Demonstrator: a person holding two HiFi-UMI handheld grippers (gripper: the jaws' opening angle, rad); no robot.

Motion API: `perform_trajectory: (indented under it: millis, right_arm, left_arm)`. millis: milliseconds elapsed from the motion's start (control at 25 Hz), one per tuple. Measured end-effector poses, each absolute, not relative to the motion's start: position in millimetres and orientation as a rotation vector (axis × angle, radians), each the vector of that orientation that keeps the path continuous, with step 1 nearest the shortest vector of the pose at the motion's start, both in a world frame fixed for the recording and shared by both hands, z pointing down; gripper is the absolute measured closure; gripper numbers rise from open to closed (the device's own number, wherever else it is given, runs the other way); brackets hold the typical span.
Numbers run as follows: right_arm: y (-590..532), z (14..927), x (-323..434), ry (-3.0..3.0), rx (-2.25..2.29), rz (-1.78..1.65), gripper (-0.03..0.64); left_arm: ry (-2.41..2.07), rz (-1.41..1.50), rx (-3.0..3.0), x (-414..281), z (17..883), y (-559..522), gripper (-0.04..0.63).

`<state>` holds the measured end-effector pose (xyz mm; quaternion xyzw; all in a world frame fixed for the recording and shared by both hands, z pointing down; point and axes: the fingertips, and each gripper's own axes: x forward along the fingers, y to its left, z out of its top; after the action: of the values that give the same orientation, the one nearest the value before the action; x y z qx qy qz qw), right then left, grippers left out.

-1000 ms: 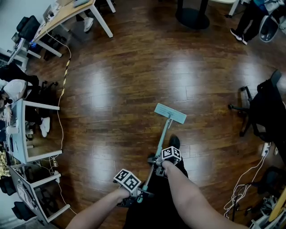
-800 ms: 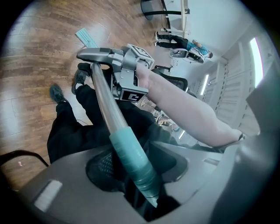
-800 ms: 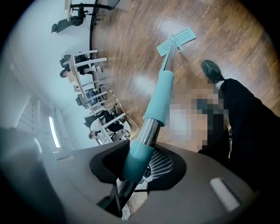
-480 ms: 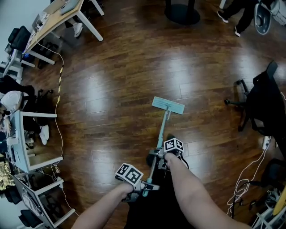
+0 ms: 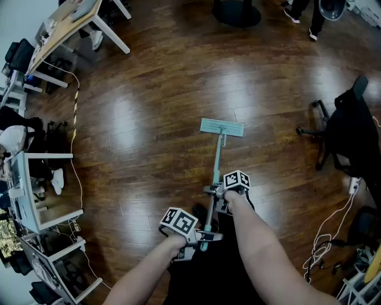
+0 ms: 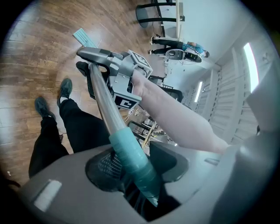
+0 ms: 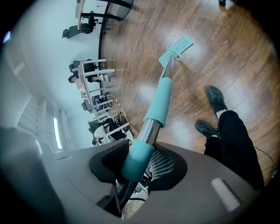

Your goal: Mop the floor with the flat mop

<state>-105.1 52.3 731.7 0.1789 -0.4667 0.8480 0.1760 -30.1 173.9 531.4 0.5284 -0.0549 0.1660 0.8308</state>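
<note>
The flat mop's head (image 5: 221,127) has slid farther out across the floor (image 5: 149,77) than a second ago, and both grippers have followed it forward. There is one mop, and two grippers are on it. The left gripper (image 5: 202,237) is clamped on the teal sleeve at the very top end of the handle (image 5: 216,164). The right gripper (image 5: 215,192) is closed round the handle lower down, on a second teal band. A third, longer teal sleeve (image 7: 158,103) sits beyond it on the bare metal tube.

The mop's head is a thin, pale teal rectangle that lies flat on the floor, crosswise to the handle. The floor is dark wood planks, glossy, with several pale glare patches. Two dark shoes (image 7: 215,98) stand close behind the handle.

Open floor spreads ahead of the mop's head and to both sides. A desk (image 5: 65,24) and a trailing cable (image 5: 75,113) hem the left edge, one black chair (image 5: 348,134) the right, and a round black base (image 5: 237,13) the far end.
</note>
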Motion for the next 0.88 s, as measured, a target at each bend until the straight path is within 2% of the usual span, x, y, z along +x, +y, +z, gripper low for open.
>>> perform_trajectory:
  millis: [880]
  right_arm:
    - [-32.3, 732.1, -73.0, -1.394, 0.574, 2.481, 0.476]
  left_arm:
    - [-0.162, 0.321, 1.136, 6.8, 537.8, 97.0, 0.420]
